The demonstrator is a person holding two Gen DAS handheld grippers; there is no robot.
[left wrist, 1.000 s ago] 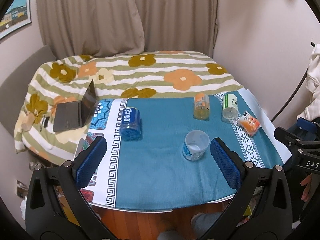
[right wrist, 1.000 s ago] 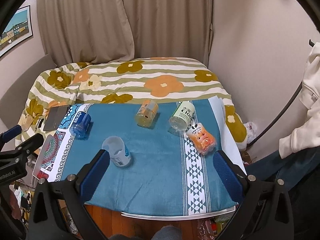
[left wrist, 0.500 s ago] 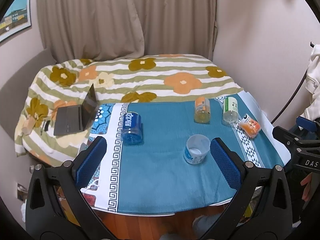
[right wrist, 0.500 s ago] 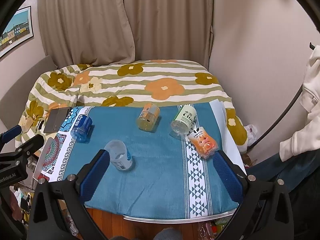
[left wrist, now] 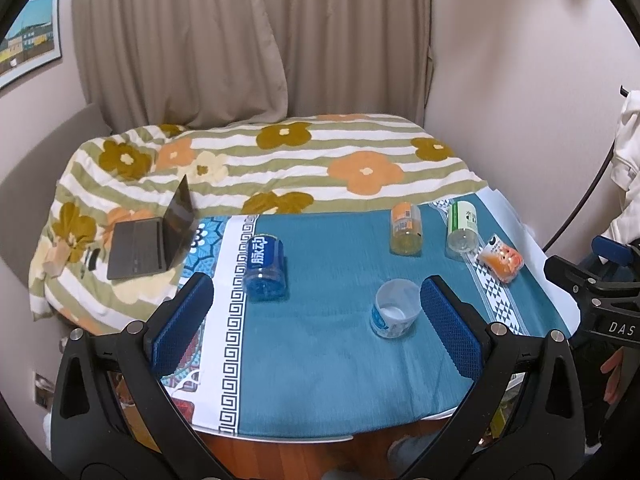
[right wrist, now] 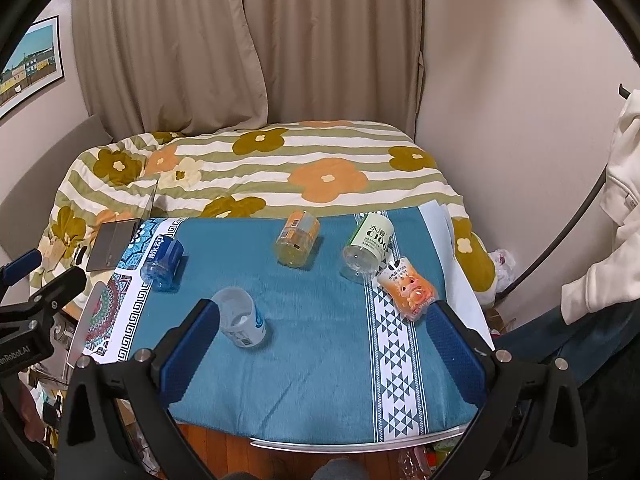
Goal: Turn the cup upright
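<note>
A white cup with a blue label (left wrist: 394, 313) lies on its side on the teal cloth, its mouth toward me; in the right wrist view the cup (right wrist: 240, 318) lies front left. A blue cup (left wrist: 264, 266), an orange cup (left wrist: 405, 229), a green-and-white cup (left wrist: 462, 226) and an orange printed cup (left wrist: 501, 258) also lie on their sides. My left gripper (left wrist: 312, 322) is open and empty, hovering before the table. My right gripper (right wrist: 322, 346) is open and empty, above the front edge.
The low table (right wrist: 352, 442) wears a teal cloth with white patterned bands. A floral striped blanket (left wrist: 280, 168) lies behind it, with an open laptop (left wrist: 154, 240) on its left. Curtains and walls close the back and right.
Both grippers have drawn back and up a little from the table; the cups appear slightly farther away. Nothing on the table has moved.
</note>
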